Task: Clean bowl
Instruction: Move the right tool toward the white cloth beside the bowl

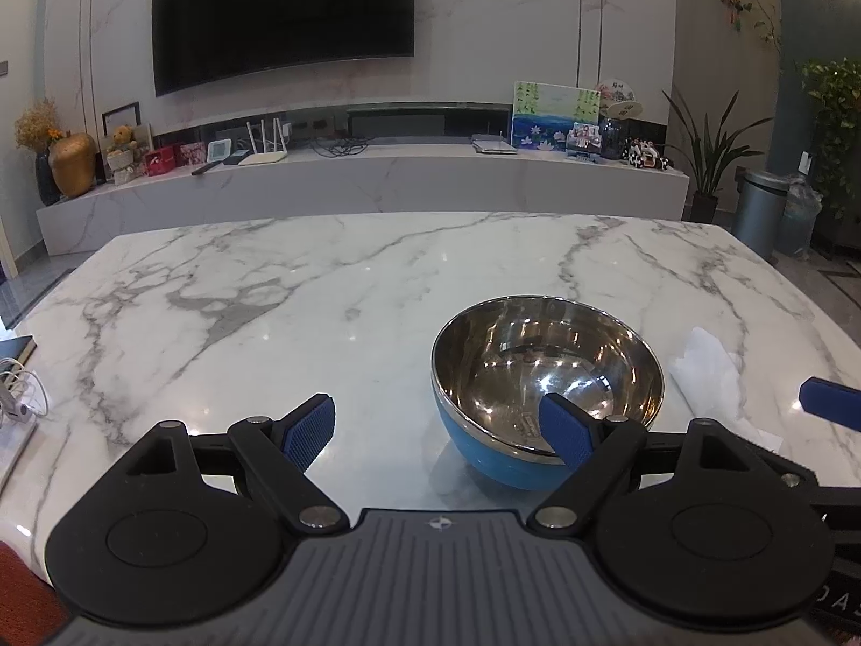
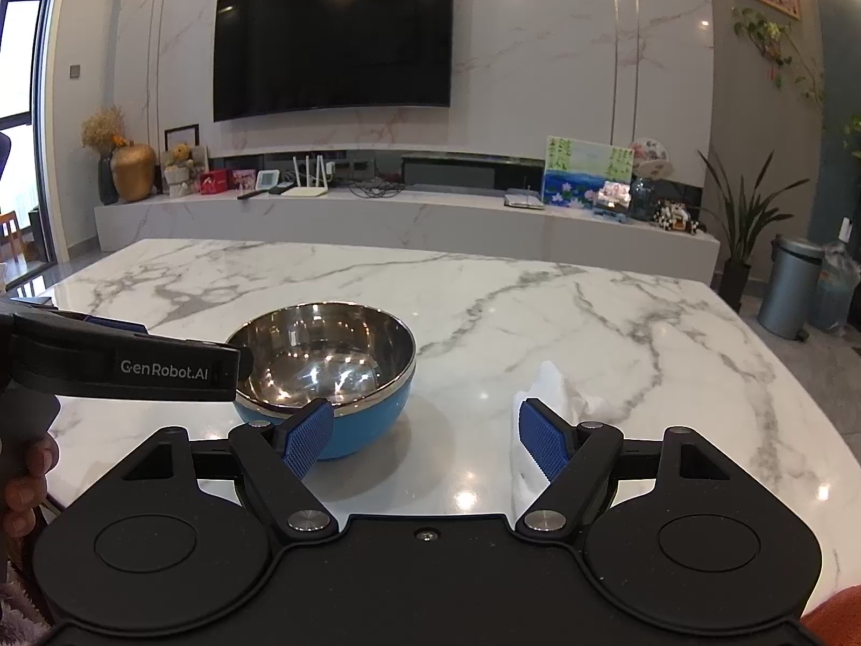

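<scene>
The steel bowl (image 1: 546,371), blue outside and mirror-bright inside, stands upright on the marble desk (image 1: 323,296), and every place here is given from it. Just to the bowl's right, on the desk and apart from it, lies a crumpled white tissue (image 2: 554,393). The left tool (image 1: 436,433) hangs in front of the bowl toward its left side, fingers spread wide and holding nothing; its right finger (image 1: 565,430) overlaps the bowl's near rim in the left wrist view (whether it touches the rim cannot be told). The right tool (image 2: 425,439) hangs in front of the gap between bowl and tissue, fingers likewise spread and empty.

As for progress, the bowl's inside shows only reflections, with no residue or water that can be made out. That fits a bowl already wiped, with the tissue put down beside it, and it fits equally a bowl waiting to be wiped with the tissue lying ready. The pictures do not settle which. Neither tool grips the bowl or the tissue.
</scene>
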`<move>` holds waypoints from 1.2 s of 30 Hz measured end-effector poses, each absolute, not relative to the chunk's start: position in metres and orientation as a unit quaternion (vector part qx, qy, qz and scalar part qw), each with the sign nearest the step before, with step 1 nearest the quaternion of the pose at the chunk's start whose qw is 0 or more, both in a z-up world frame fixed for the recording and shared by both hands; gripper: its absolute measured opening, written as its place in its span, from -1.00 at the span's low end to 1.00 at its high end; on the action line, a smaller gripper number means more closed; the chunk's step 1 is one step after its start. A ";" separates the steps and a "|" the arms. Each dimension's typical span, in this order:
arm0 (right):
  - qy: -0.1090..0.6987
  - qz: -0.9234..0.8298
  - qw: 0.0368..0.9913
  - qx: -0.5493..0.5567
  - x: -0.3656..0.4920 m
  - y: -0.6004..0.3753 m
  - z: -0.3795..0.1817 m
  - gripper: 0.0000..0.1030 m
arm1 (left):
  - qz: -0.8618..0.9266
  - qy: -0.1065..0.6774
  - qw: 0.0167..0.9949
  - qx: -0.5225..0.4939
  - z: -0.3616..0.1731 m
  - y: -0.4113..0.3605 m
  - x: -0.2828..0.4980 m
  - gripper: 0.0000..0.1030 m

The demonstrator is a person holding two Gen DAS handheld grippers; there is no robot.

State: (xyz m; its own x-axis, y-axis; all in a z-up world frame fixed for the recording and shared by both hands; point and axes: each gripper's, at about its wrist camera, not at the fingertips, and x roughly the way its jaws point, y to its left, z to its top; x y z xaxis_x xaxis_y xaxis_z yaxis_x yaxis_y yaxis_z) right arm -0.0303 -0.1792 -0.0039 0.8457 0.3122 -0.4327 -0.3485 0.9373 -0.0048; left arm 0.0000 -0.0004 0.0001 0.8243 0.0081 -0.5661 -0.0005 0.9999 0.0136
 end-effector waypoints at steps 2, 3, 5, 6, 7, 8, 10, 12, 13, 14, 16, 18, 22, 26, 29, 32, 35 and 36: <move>0.218 0.173 0.960 -0.041 -0.031 -0.181 -0.004 0.44 | 0.003 0.297 0.955 0.015 0.001 -0.002 0.000 0.61; 0.219 0.173 0.959 -0.041 -0.031 -0.181 -0.005 0.44 | 0.004 0.297 0.955 0.019 0.001 -0.003 0.000 0.61; 0.219 0.174 0.959 -0.040 -0.031 -0.183 -0.005 0.44 | 0.005 0.297 0.955 0.028 0.001 -0.004 0.000 0.61; 0.219 0.174 0.959 -0.040 -0.032 -0.184 -0.005 0.44 | 0.005 0.297 0.954 0.032 0.002 -0.005 0.000 0.61; 0.220 0.174 0.959 -0.040 -0.032 -0.185 -0.005 0.44 | 0.006 0.297 0.954 0.037 0.002 -0.006 0.000 0.61; 0.223 0.173 0.959 -0.039 -0.031 -0.184 -0.006 0.44 | 0.009 0.295 0.955 0.041 0.002 -0.007 -0.001 0.61; 0.229 0.168 0.958 -0.035 -0.027 -0.184 -0.003 0.44 | 0.017 0.289 0.956 0.045 0.002 -0.008 -0.004 0.61; 0.233 0.168 0.957 -0.028 -0.027 -0.186 -0.004 0.44 | 0.011 0.294 0.955 0.037 0.002 -0.005 -0.001 0.61; 0.236 0.169 0.957 -0.027 -0.027 -0.186 -0.005 0.44 | 0.012 0.294 0.955 0.030 0.002 -0.004 -0.001 0.61; 0.238 0.169 0.956 -0.028 -0.026 -0.186 -0.005 0.44 | 0.014 0.294 0.955 0.025 0.002 -0.002 -0.001 0.61; 0.239 0.166 0.956 -0.031 -0.025 -0.185 -0.006 0.44 | 0.011 0.293 0.956 0.018 0.002 0.001 -0.001 0.61; 0.238 0.164 0.957 -0.031 -0.026 -0.185 -0.006 0.44 | 0.009 0.290 0.957 0.017 0.003 0.002 -0.001 0.61; 0.235 0.158 0.959 -0.029 -0.026 -0.185 -0.005 0.44 | 0.017 0.285 0.958 0.029 0.004 -0.001 -0.001 0.61; 0.236 0.159 0.958 -0.027 -0.025 -0.187 -0.005 0.44 | 0.012 0.283 0.959 0.027 0.005 0.000 -0.001 0.61; 0.235 0.160 0.958 -0.029 -0.026 -0.186 -0.005 0.44 | 0.009 0.279 0.960 0.026 0.006 0.000 0.000 0.61; 0.237 0.160 0.958 -0.031 -0.026 -0.185 -0.006 0.44 | 0.013 0.279 0.960 0.025 0.007 0.001 0.000 0.61; 0.238 0.156 0.958 -0.034 -0.026 -0.185 -0.007 0.44 | 0.001 0.290 0.957 0.024 0.006 0.003 0.002 0.61; 0.238 0.153 0.959 -0.035 -0.026 -0.185 -0.007 0.44 | -0.001 0.292 0.956 0.023 0.005 0.003 0.002 0.61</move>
State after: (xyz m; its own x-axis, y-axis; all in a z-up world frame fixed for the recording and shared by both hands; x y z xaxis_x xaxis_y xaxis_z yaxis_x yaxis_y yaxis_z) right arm -0.0259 -0.1846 -0.0066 0.8400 0.2770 -0.4666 -0.3105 0.9505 0.0052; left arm 0.0016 0.0028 0.0052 0.8293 0.0120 -0.5586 0.0149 0.9989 0.0437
